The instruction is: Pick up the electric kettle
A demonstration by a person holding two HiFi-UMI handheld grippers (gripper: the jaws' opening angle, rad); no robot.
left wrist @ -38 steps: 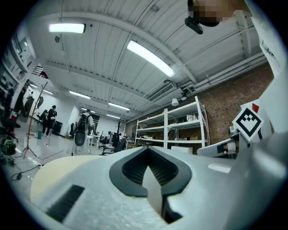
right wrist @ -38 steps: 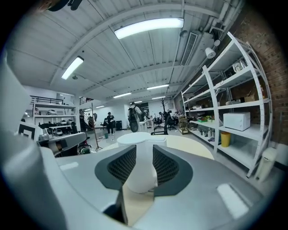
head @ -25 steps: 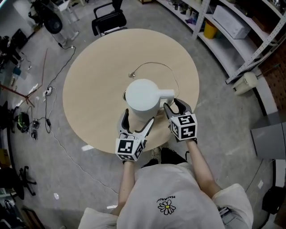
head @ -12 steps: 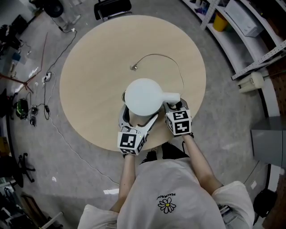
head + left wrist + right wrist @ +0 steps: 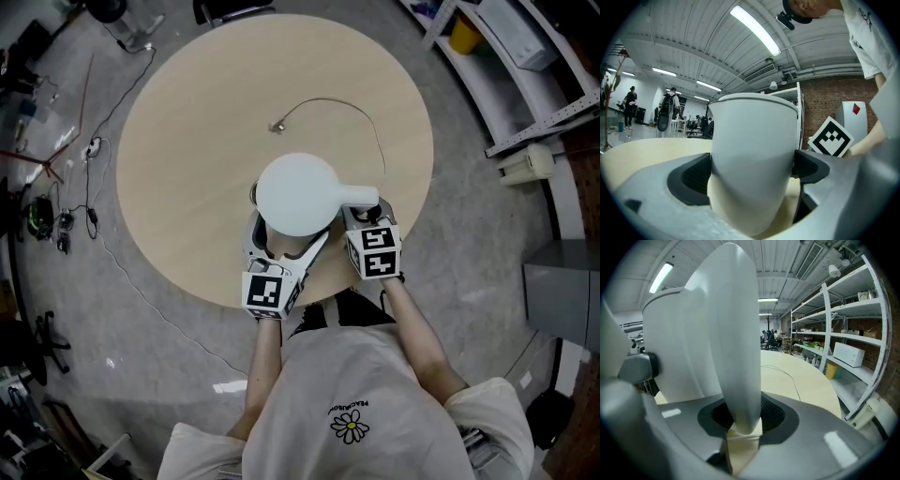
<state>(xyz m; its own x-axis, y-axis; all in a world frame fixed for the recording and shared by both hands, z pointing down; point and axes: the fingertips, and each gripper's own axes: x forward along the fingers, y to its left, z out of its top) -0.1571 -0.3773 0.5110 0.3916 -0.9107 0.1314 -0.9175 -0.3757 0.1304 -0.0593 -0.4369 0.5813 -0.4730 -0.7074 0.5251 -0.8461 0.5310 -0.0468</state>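
Note:
A white electric kettle (image 5: 295, 194) stands upright on the round beige table (image 5: 187, 141), near its front edge, with its handle (image 5: 361, 197) pointing right. My left gripper (image 5: 286, 236) reaches around the kettle's lower body (image 5: 754, 154). Its jaws stand wide apart with the dark pads (image 5: 689, 178) close along both sides, and no squeeze shows. My right gripper (image 5: 367, 216) is at the handle (image 5: 738, 357); its jaws are closing and the pads (image 5: 771, 413) sit against the handle's lower end. The kettle's foot is hidden behind the jaws.
A thin grey cable (image 5: 328, 101) with a small plug (image 5: 277, 127) curves across the table behind the kettle. Metal shelving (image 5: 506, 56) runs along the right. A black chair (image 5: 230, 7) stands beyond the table, and cords lie on the floor (image 5: 84, 216) at the left.
My right gripper came down onto the handle and its jaws narrowed around it. My left gripper slid a little forward around the kettle's body. The kettle stayed in place.

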